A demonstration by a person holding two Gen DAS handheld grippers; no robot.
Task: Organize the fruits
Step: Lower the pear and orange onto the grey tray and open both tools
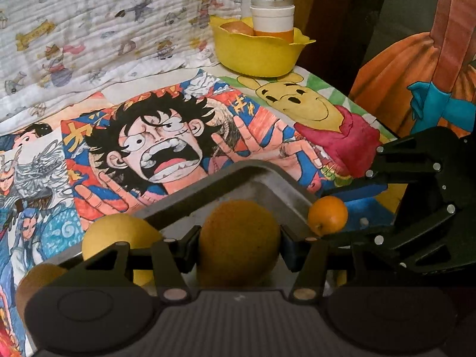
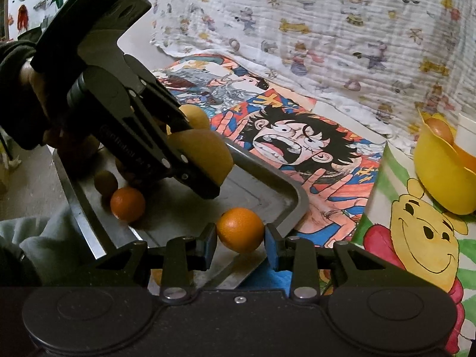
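Note:
My left gripper [image 1: 239,248] is shut on a big yellow-orange fruit [image 1: 238,238], held over a metal tray [image 1: 267,169]. In the right wrist view that left gripper [image 2: 205,166] comes in from the upper left with the same fruit [image 2: 205,151]. My right gripper [image 2: 240,239] is shut on a small orange [image 2: 240,227] just above the tray's near corner [image 2: 297,205]. The left wrist view shows the right gripper [image 1: 327,223] and its orange [image 1: 327,214] at the tray's right edge. A yellow bowl [image 1: 258,56] stands at the back of the table.
More fruit lies in the tray: an orange [image 2: 128,203], a small brown fruit [image 2: 105,183], a yellow one [image 2: 195,116]. The yellow bowl [image 2: 440,178] holds an orange fruit [image 1: 236,28] and a white cup [image 1: 272,19]. Cartoon drawings cover the table; a printed cloth hangs behind.

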